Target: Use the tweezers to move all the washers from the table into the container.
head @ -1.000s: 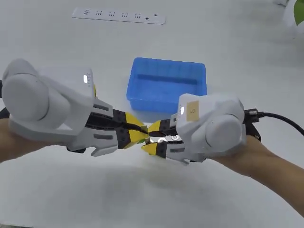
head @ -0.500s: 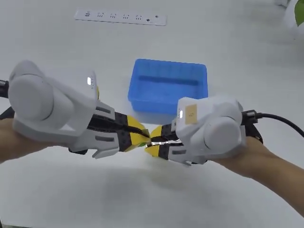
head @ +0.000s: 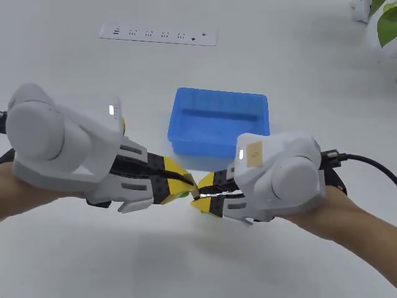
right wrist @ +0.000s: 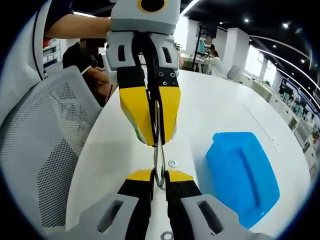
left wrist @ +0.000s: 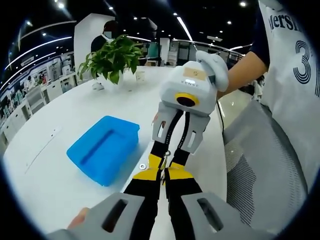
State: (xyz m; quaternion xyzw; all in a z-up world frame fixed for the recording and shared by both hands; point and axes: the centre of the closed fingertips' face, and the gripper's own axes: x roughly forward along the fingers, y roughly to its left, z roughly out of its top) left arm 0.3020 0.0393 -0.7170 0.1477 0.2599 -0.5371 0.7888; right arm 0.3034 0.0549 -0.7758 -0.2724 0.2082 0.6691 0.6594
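In the head view my left gripper (head: 185,186) and right gripper (head: 202,198) meet tip to tip just in front of the blue container (head: 218,119). Thin silver tweezers (right wrist: 159,145) run from the left gripper's yellow jaws down into my right gripper (right wrist: 160,176); both sets of jaws are closed on them. In the left gripper view my left gripper (left wrist: 163,175) faces the right gripper head-on. One small washer (right wrist: 173,163) lies on the white table beside the tweezers, seen also as the washer (left wrist: 143,166) next to the container (left wrist: 102,147). Another washer (right wrist: 166,235) lies near my right jaws.
A white power strip (head: 158,34) lies at the table's far edge and a green plant (head: 388,22) stands at the far right. A grey mesh chair (right wrist: 45,150) is beside the table. People stand in the background of the room.
The grippers stay tip to tip on the tweezers and have drifted slightly toward me; the head camera has shifted a little. The container has not moved.
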